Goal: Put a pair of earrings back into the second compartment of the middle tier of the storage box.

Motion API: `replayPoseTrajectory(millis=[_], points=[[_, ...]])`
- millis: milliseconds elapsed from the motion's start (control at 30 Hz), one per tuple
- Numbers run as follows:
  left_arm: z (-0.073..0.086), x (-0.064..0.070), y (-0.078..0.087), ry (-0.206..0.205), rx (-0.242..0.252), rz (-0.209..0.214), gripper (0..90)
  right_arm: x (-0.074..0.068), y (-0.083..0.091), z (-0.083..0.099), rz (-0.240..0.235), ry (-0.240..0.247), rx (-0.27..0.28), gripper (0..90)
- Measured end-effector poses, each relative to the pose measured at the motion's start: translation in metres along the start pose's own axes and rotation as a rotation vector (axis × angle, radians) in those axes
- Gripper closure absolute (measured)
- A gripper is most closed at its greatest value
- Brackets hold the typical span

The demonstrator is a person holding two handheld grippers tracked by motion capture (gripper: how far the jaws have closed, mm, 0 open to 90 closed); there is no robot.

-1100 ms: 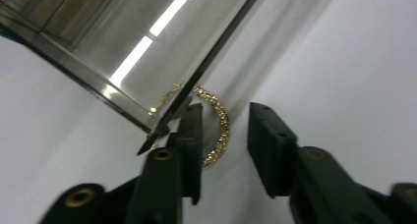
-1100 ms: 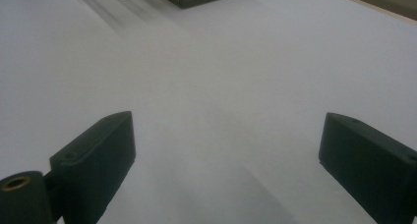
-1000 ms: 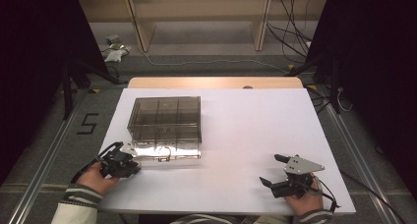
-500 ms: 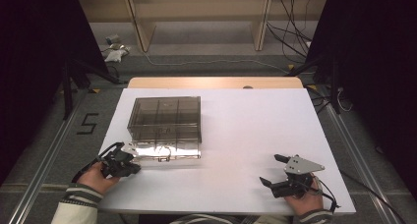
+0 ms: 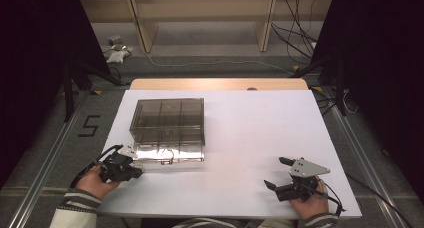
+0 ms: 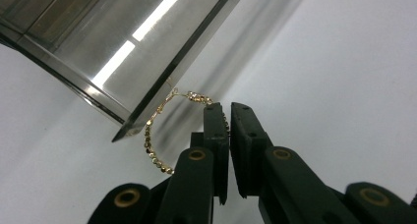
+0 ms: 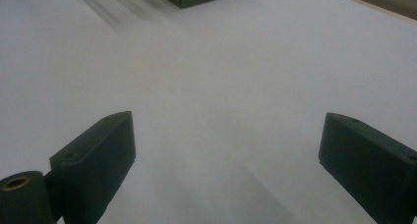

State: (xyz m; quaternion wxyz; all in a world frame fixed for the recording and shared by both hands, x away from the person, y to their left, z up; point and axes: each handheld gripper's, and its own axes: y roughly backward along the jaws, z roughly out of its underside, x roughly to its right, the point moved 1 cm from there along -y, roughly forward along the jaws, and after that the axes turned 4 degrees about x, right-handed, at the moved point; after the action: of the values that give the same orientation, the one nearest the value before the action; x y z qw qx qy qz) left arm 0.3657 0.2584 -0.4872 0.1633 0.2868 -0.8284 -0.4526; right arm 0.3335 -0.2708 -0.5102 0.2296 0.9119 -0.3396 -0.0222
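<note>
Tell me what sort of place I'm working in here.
Probably a lab recording bench: a white table flanked by dark curtains, loose cables on the floor, and a smoky compartment box for jewellery.

Open sheet on your right, box crowding your left

Your left gripper (image 5: 131, 169) sits just beside the smoky compartment box (image 5: 169, 123), which blocks the left centre of the high view; a gold beaded hoop (image 6: 158, 133) lies against its corner. Your right gripper (image 5: 280, 174) faces bare white table (image 5: 260, 123) across the right half.
</note>
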Motion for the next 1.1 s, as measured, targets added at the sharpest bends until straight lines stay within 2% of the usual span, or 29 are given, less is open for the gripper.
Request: replayPoseTrajectory(millis=[567, 1100], points=[[-0.002, 0.008, 0.016, -0.003, 0.046, -0.005, 85.8, 0.000, 0.000, 0.000, 0.002, 0.001, 0.000, 8.1], [-0.010, 0.014, 0.032, -0.035, 0.075, -0.019, 85.8, 0.000, 0.000, 0.000, 0.004, 0.002, -0.001, 8.1]])
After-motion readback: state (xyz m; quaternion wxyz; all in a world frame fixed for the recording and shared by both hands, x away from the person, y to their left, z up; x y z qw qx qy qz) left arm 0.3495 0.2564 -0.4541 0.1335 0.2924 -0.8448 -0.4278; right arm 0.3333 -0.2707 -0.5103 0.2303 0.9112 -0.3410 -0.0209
